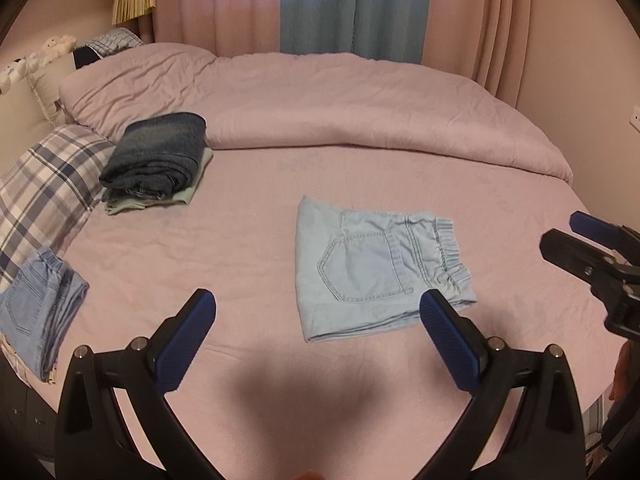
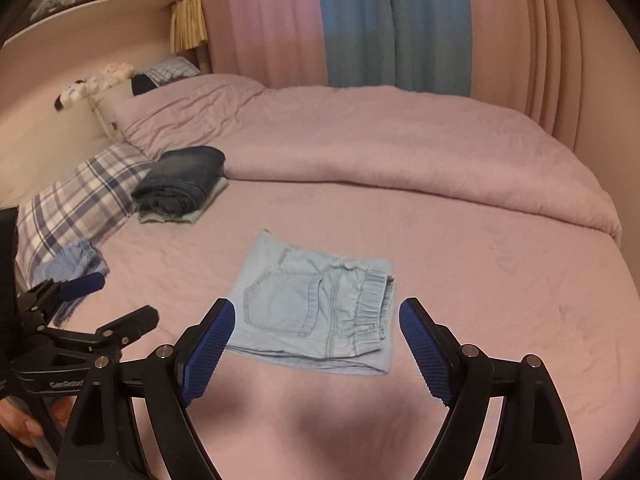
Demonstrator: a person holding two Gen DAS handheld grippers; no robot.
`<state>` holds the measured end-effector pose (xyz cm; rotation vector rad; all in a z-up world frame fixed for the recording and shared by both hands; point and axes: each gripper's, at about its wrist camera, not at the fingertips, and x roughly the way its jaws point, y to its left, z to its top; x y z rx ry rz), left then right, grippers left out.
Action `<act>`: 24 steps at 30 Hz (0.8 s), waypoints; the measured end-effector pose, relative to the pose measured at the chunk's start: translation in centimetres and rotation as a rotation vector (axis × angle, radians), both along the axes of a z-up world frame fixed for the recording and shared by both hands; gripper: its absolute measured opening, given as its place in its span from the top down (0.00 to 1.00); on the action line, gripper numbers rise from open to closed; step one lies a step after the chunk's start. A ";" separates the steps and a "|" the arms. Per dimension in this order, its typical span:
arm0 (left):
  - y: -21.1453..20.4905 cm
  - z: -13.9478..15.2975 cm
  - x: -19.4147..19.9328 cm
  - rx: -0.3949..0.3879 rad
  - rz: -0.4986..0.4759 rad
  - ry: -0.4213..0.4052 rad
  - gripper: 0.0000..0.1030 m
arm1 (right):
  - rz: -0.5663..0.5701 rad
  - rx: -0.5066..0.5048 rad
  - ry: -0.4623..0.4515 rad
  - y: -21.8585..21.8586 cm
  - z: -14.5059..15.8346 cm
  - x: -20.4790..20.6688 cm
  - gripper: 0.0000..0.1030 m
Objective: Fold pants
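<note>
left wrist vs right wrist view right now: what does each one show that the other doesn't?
Left wrist only: the right gripper entering from the right edge, and the folded mid-blue jeans at the left in full.

Right wrist only: the left gripper at lower left with a hand on its handle, and a curved shelf at the top left.

Both: light-blue folded pants lying flat on the pink bed, free of both open grippers; the dark jeans stack, plaid pillow, curtains.
</note>
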<state>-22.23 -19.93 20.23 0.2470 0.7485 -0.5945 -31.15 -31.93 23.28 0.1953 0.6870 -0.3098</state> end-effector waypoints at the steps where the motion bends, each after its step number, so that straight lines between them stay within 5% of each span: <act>1: 0.0 0.3 -0.1 -0.004 0.004 -0.006 0.01 | 0.001 -0.006 -0.003 0.1 0.3 -0.1 0.18; 7: 0.3 2.0 -0.6 -0.013 0.008 -0.015 0.01 | -0.005 -0.033 -0.023 1.0 1.7 -0.7 0.06; 24: 0.3 4.2 -1.6 0.010 0.033 -0.095 0.01 | 0.015 0.010 0.016 1.6 2.0 -1.0 0.01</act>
